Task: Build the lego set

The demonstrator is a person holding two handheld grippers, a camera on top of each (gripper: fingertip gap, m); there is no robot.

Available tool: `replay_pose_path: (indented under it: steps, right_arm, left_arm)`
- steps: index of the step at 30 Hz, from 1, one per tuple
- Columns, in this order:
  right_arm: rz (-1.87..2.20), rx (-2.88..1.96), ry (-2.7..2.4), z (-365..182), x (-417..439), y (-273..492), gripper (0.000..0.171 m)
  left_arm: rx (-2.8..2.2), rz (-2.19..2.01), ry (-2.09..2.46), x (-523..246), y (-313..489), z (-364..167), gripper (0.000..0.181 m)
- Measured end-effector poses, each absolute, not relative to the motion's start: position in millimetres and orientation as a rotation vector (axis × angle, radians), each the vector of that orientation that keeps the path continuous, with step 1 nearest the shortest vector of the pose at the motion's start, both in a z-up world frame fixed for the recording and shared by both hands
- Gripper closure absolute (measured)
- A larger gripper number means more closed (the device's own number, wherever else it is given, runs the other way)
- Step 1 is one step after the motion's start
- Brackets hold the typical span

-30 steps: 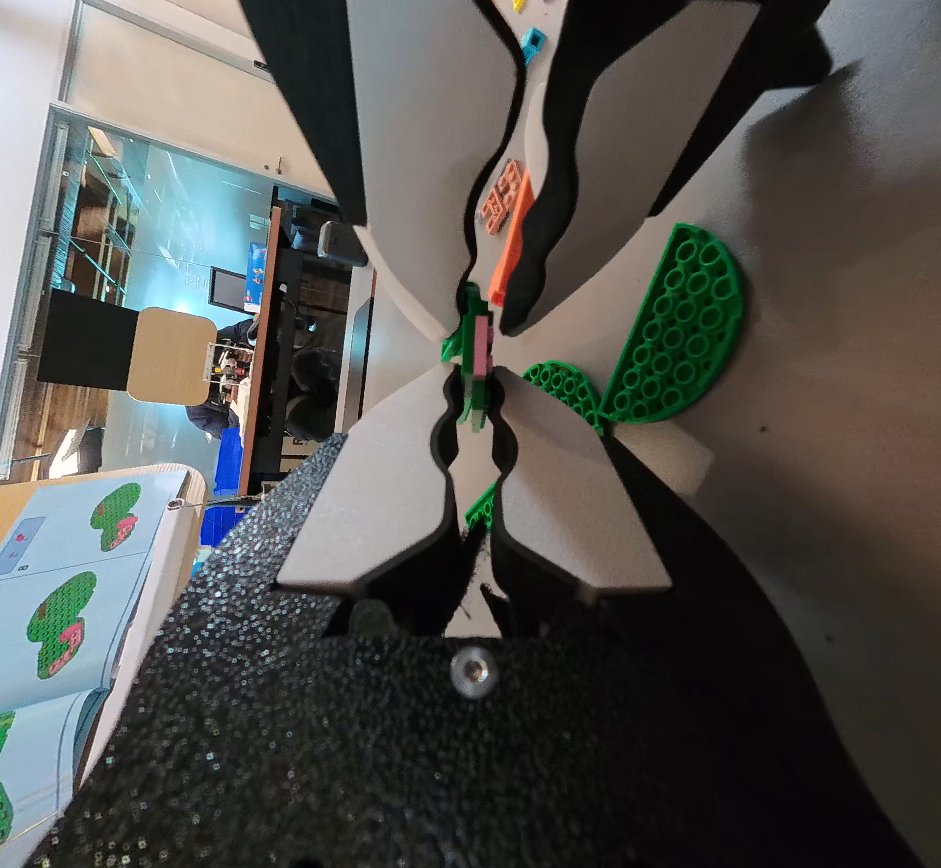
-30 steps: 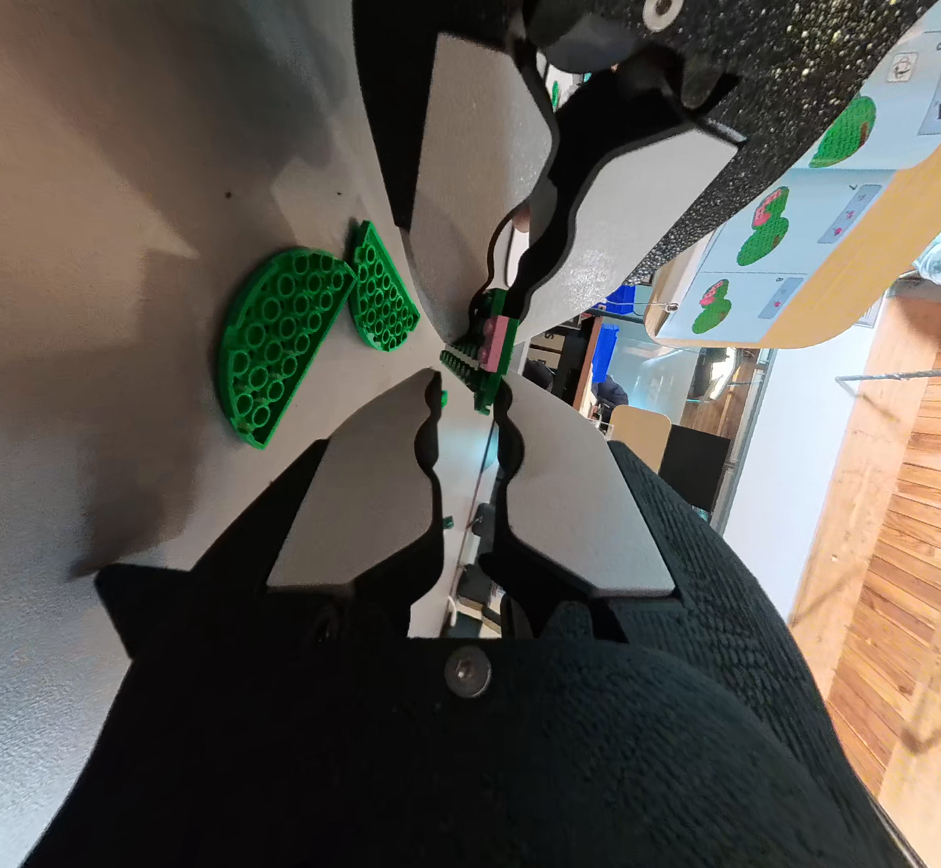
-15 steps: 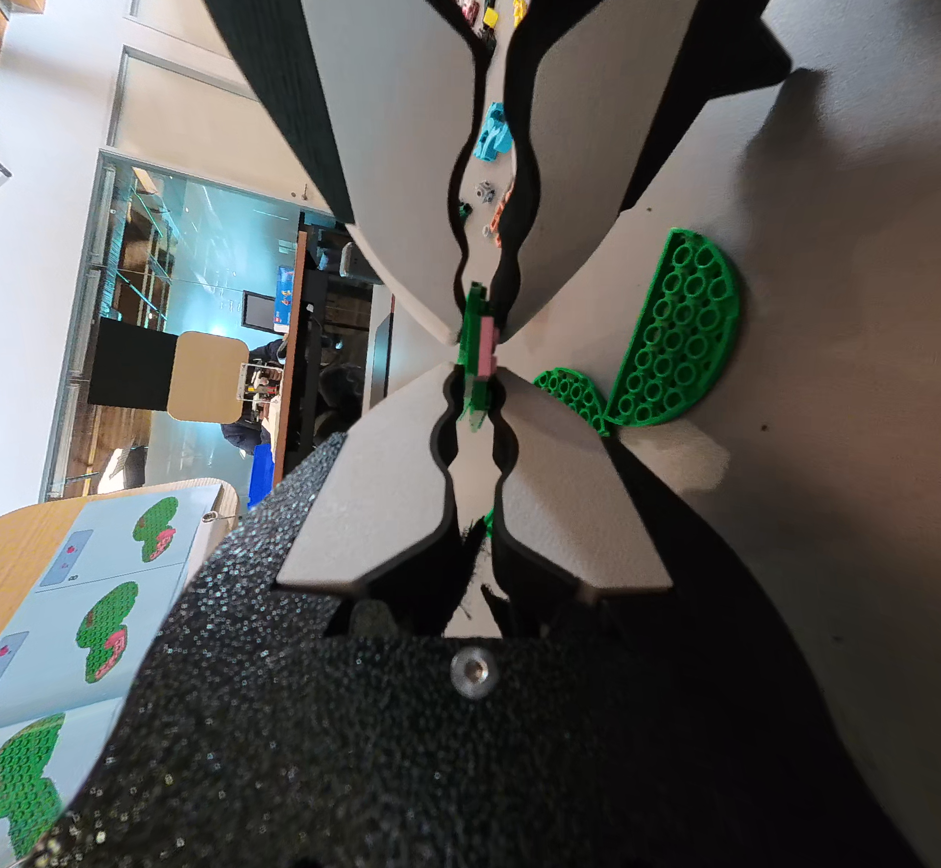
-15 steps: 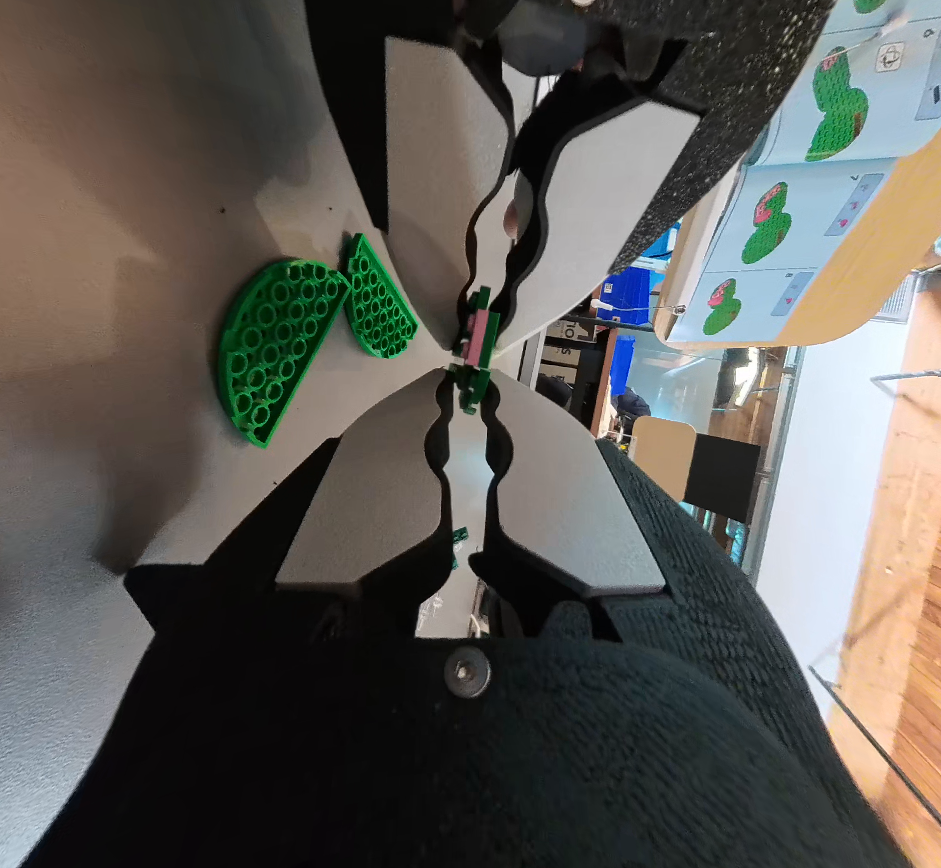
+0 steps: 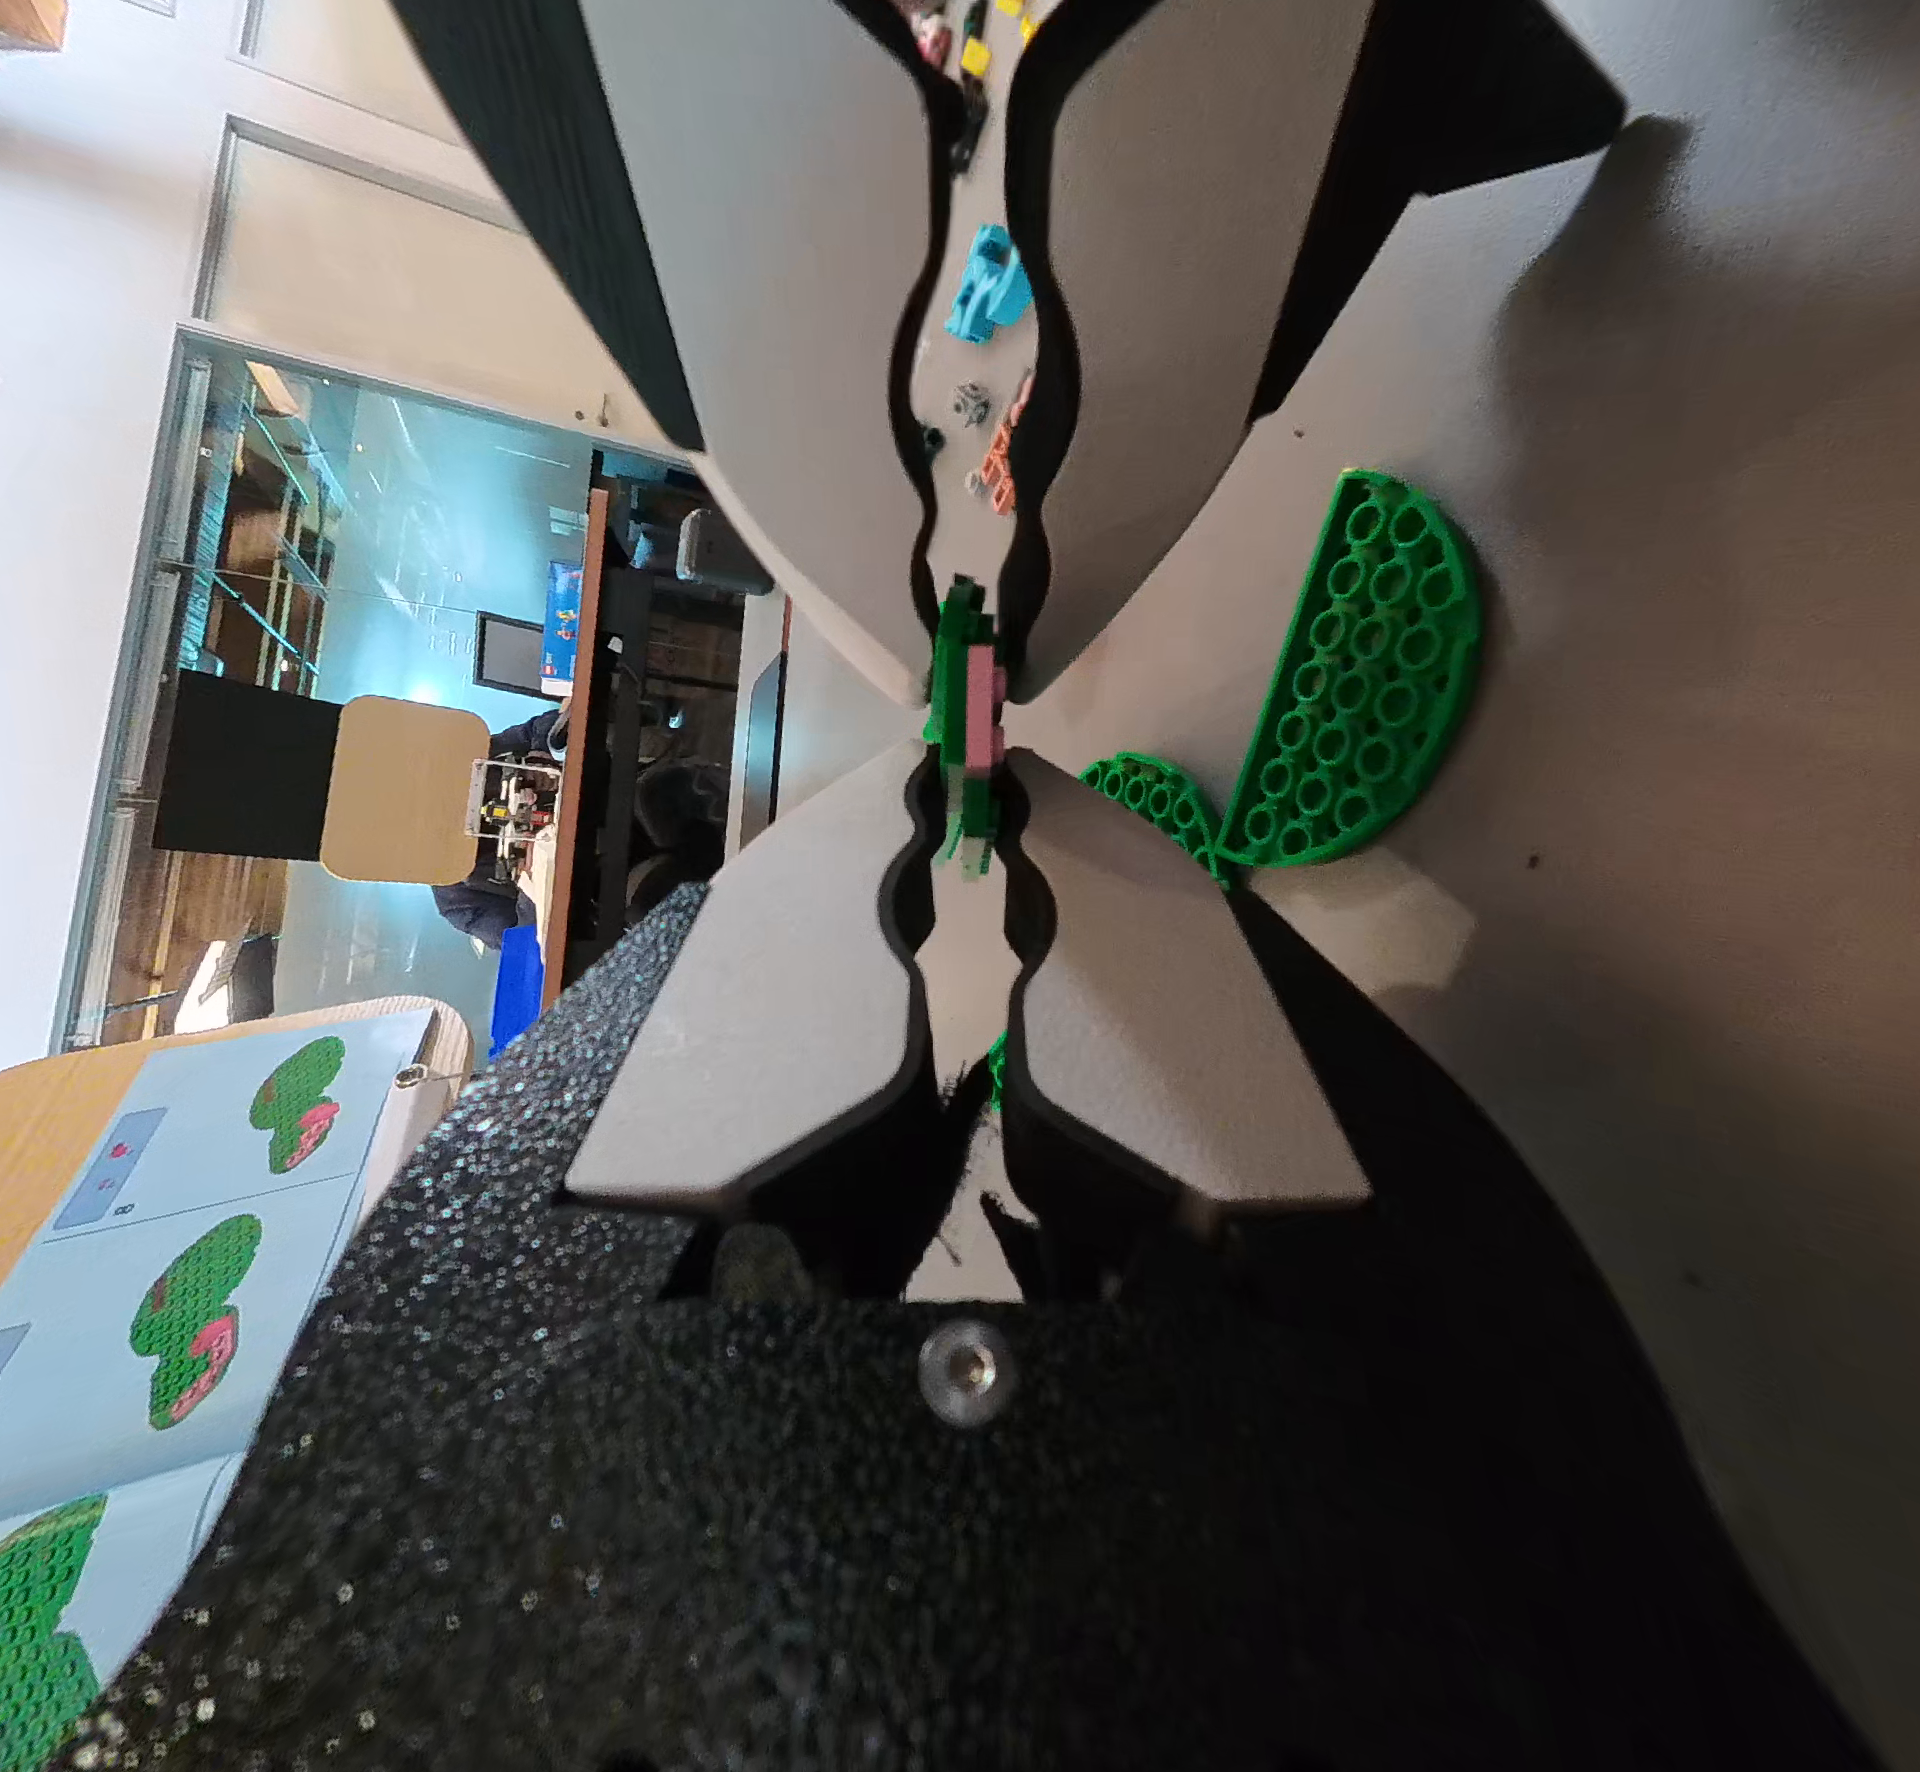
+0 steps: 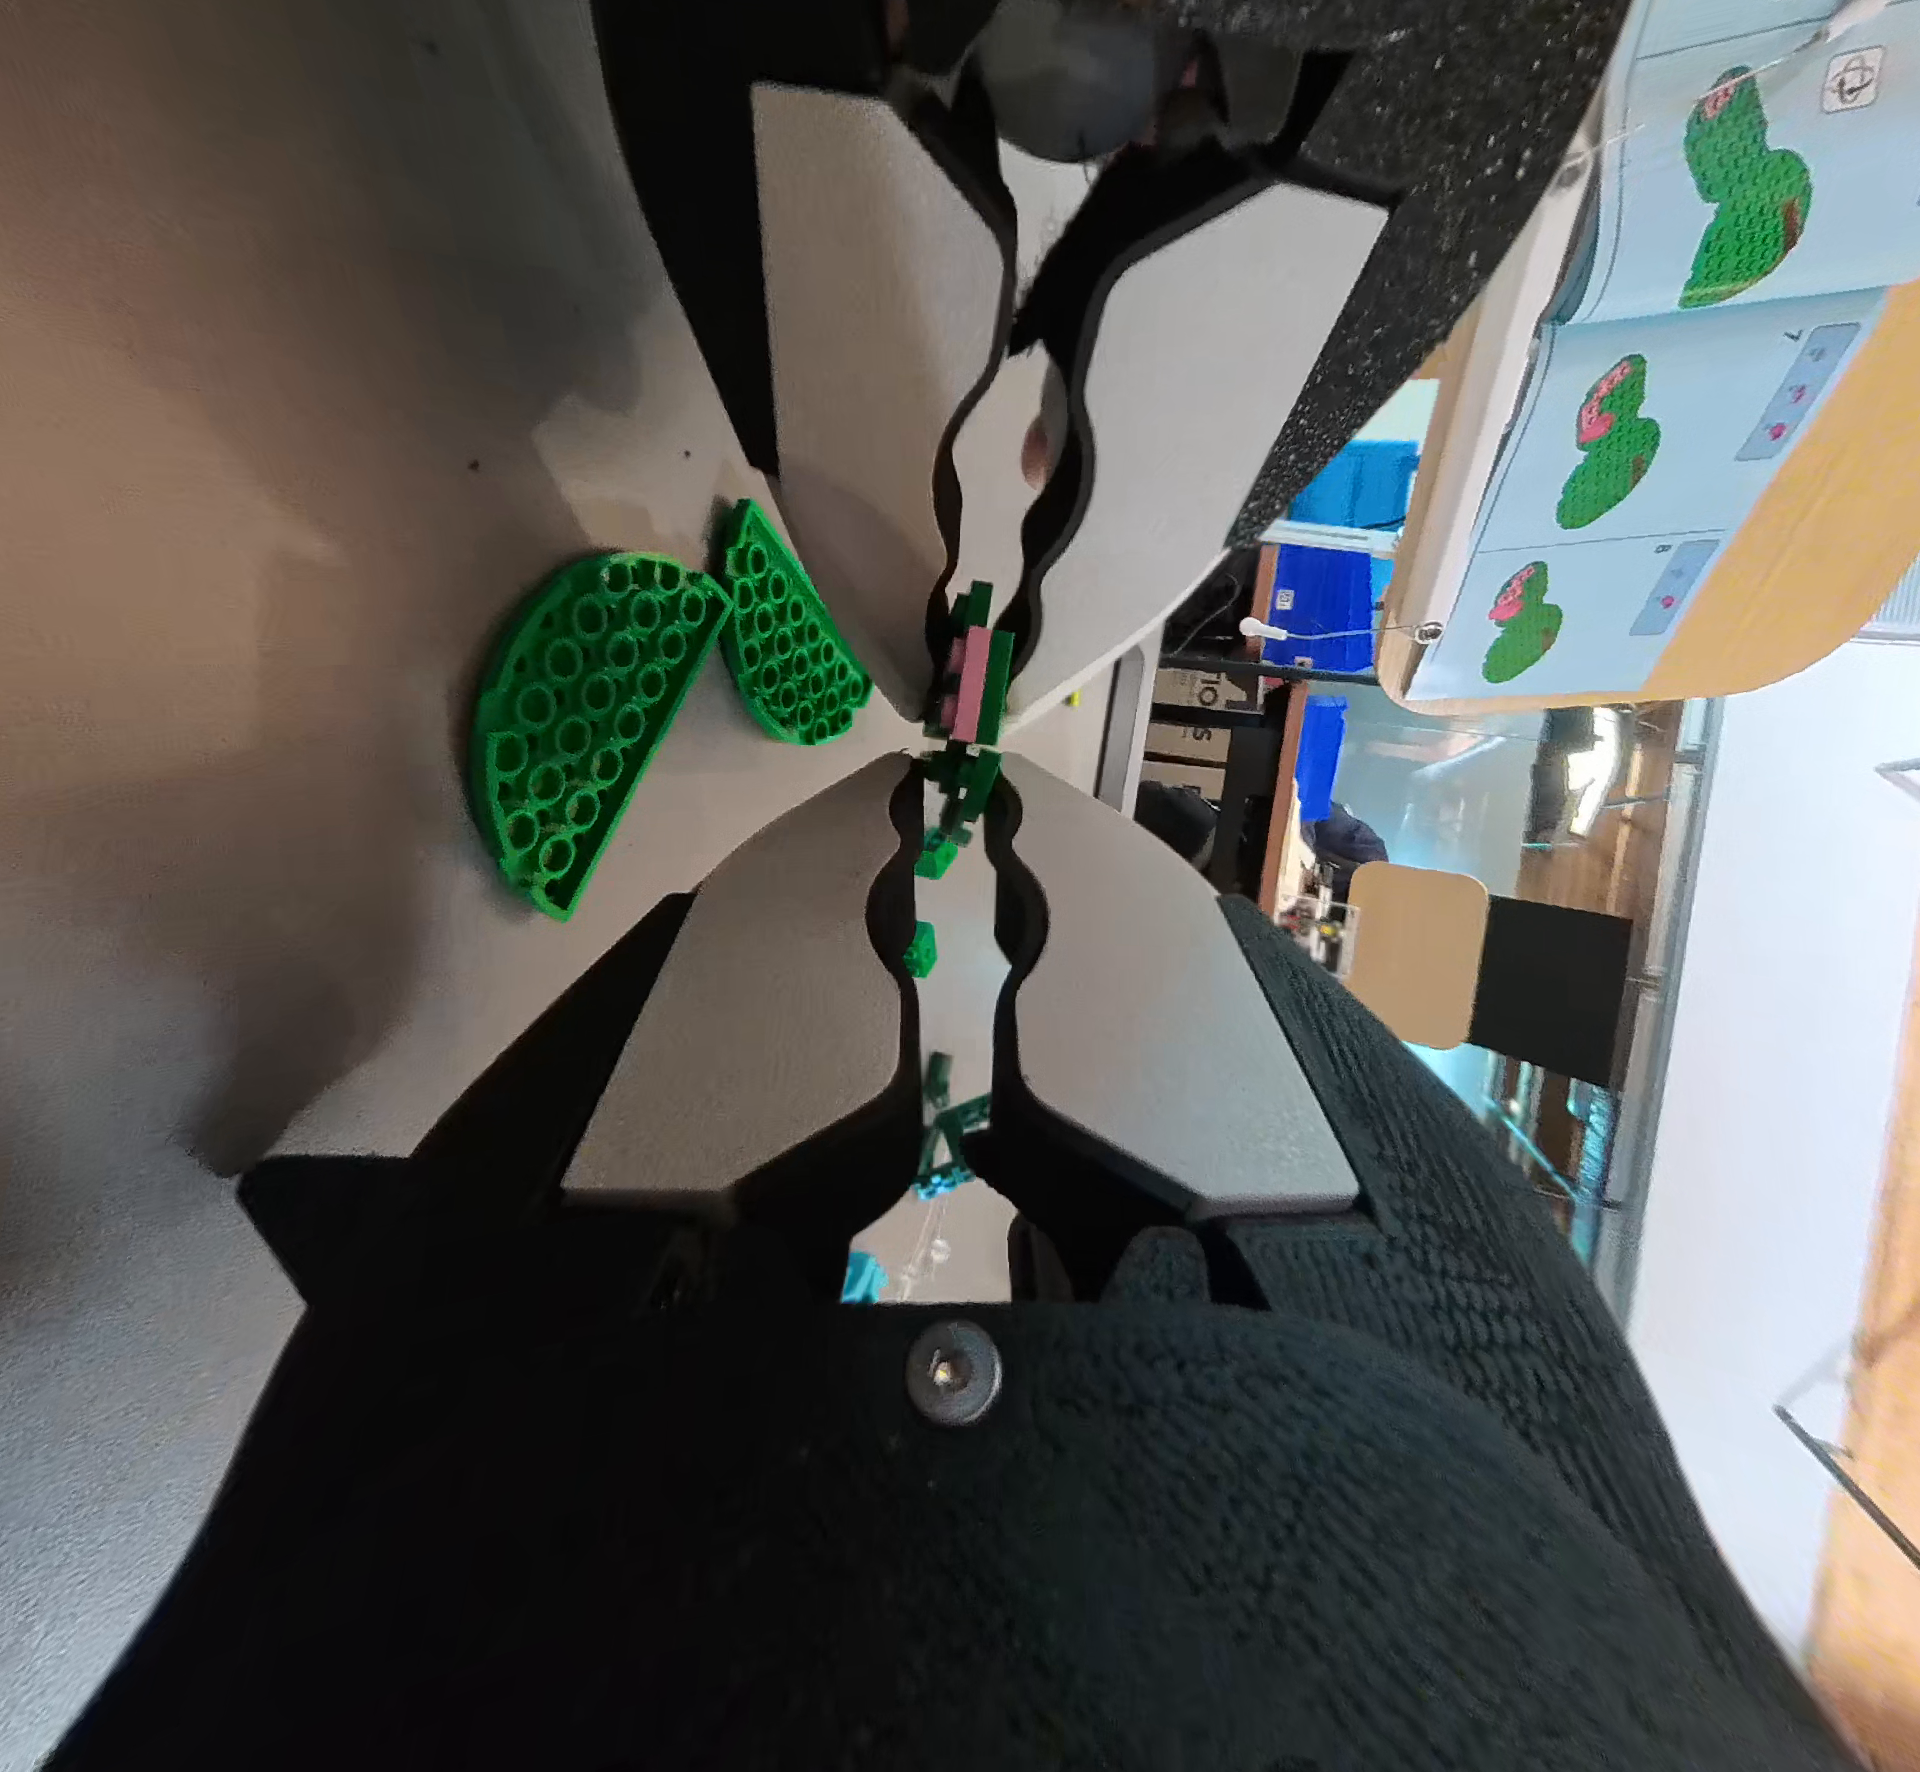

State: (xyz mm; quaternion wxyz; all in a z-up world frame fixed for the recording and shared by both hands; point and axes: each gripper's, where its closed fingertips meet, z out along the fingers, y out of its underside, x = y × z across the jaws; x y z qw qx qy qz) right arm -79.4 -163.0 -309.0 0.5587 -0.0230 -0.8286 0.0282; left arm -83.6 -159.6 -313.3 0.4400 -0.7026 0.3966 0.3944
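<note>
Grey tabletop (image 5: 1714, 268) fills one side of both views, rolled sideways, with an office behind glass on the other. Left gripper (image 5: 966, 792) and right gripper (image 6: 961, 766) meet tip to tip above the table, each pinching one end of the small green and pink brick piece (image 5: 971, 694), seen edge-on. 2 green half-round plates (image 6: 582, 714) lie studs-down on the table beside the tips. An open instruction booklet (image 6: 1662, 434) stands nearby; its small print is unreadable. Loose bricks (image 5: 987, 288) lie beyond, partly hidden by fingers.
</note>
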Motion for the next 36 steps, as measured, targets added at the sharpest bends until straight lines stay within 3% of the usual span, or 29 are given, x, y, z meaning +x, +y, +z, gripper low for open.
replay_pose_path:
  steps: [12,36]
  right_arm:
    - [0.047,-0.050,-1.976,-307.8,-76.5,-162.4,0.150]
    - [-0.043,0.017,-1.962,-306.9,-75.4,-161.1,0.150]
  left_arm:
    - [-1.667,1.015,0.969,-82.2,-158.3,-305.0,0.173]
    - [-1.652,1.034,0.973,-82.3,-157.0,-304.6,0.173]
